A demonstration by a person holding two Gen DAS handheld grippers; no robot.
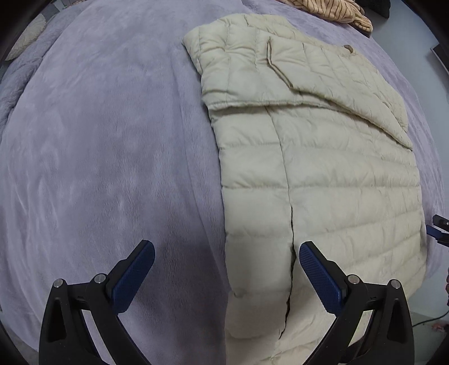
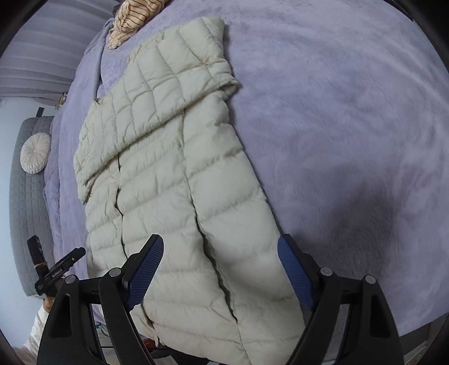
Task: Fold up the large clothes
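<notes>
Two grippers hang above a cream quilted puffer jacket [image 1: 317,174] spread flat on a bed covered by a lavender plush blanket [image 1: 106,146]. In the left wrist view the jacket fills the right half of the frame, running from the upper centre down to the lower right; one sleeve [image 1: 336,84] is folded diagonally across its upper part. The left gripper [image 1: 226,276] sits at the bottom of that frame with its blue-padded fingers [image 1: 134,278] spread wide and released; the left finger is over bare blanket, the right finger over the jacket's lower edge, and nothing is pinched between them.

In the right wrist view the jacket [image 2: 179,179] runs from the upper centre down to the bottom centre, blanket [image 2: 336,118] filling the right side. The right gripper [image 2: 220,271] is at the bottom, its fingers [image 2: 146,272] also wide apart and released, straddling the jacket's near hem without pressing it. At the lower left of that frame the other gripper's black body is visible with a pale sleeve below it. A striped tan garment [image 2: 132,19] lies at the upper left beyond the jacket, and a round pleated cushion [image 2: 35,153] rests on a grey quilted surface at the left edge.
</notes>
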